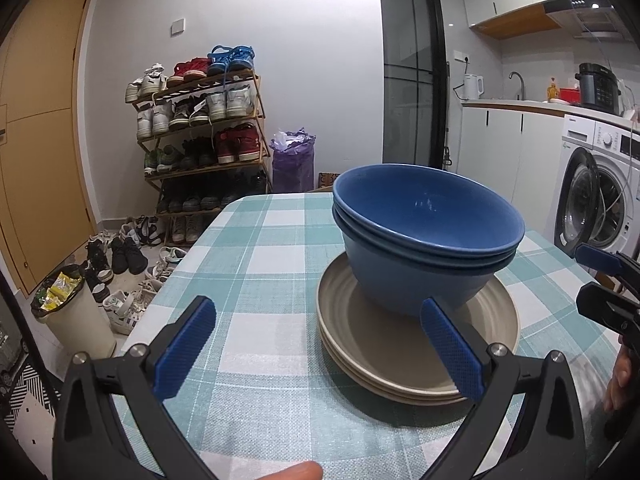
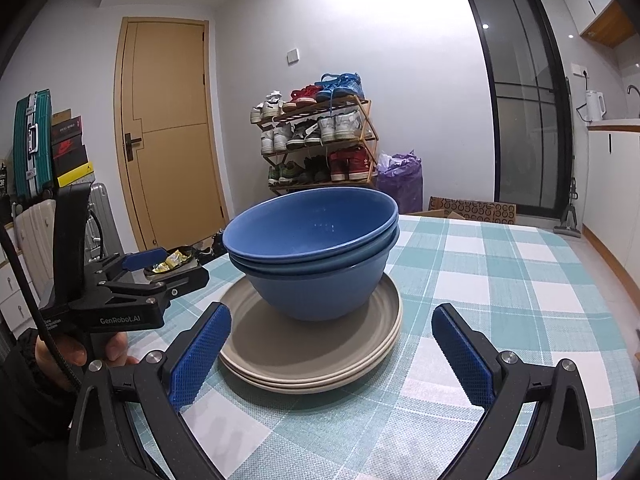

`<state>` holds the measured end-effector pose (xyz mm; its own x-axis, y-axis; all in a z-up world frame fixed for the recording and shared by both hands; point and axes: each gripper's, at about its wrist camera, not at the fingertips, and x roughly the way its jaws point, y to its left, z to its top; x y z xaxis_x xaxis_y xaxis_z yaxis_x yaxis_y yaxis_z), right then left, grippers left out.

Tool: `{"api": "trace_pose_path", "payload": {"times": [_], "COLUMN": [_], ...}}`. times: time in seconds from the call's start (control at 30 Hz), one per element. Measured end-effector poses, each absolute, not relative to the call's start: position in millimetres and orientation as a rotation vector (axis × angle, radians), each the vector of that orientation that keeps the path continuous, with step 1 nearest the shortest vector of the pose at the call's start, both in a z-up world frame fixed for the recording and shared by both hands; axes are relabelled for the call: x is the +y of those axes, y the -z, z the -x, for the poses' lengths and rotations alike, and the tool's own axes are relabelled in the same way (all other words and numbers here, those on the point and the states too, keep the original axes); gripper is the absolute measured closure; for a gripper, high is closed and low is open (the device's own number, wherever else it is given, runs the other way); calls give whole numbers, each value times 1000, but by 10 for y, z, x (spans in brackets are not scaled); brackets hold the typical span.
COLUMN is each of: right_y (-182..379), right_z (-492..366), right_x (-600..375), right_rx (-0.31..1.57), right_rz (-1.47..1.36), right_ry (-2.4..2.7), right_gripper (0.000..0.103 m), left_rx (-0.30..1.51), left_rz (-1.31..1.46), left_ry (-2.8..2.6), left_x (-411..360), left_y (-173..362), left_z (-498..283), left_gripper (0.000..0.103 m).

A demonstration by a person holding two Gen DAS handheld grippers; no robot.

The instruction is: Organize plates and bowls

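Note:
Nested blue bowls (image 1: pixel 424 236) (image 2: pixel 316 248) sit on a stack of beige plates (image 1: pixel 384 348) (image 2: pixel 288 348) on the checked tablecloth. My left gripper (image 1: pixel 320 320) is open, just in front of the plates and a little to their left; its right finger overlaps the plate rim in the left wrist view. My right gripper (image 2: pixel 332 324) is open too, its fingers spread wide in front of the plate stack, holding nothing. In the right wrist view the left gripper (image 2: pixel 160 264) shows from the side at the left, held by a hand. The right gripper (image 1: pixel 592 276) shows at the left wrist view's right edge.
The table (image 1: pixel 256 264) (image 2: pixel 500 272) has a teal-and-white checked cloth. Beyond its far edge stand a shoe rack (image 1: pixel 200 132), a purple bag (image 1: pixel 292 160) and a bin (image 1: pixel 72 312). A washing machine (image 1: pixel 596 192) and kitchen counter lie to the right.

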<state>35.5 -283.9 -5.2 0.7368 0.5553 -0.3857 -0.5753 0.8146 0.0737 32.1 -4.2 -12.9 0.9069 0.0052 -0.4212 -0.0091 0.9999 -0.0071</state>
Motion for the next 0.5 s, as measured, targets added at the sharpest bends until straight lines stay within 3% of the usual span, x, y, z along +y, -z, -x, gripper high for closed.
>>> {"api": "trace_pose_path", "payload": {"times": [0.5], "right_y": [80], "right_z": [-330], "right_x": [-2798], "right_rx": [395], "right_rz": [83], "right_ry": [-617], "right_gripper": [1], "left_rx": [440], "left_rz": [0], "left_ry": [-12], "left_x": [-67], "left_y": [132], "left_z": [-321], "left_gripper": [0]}}
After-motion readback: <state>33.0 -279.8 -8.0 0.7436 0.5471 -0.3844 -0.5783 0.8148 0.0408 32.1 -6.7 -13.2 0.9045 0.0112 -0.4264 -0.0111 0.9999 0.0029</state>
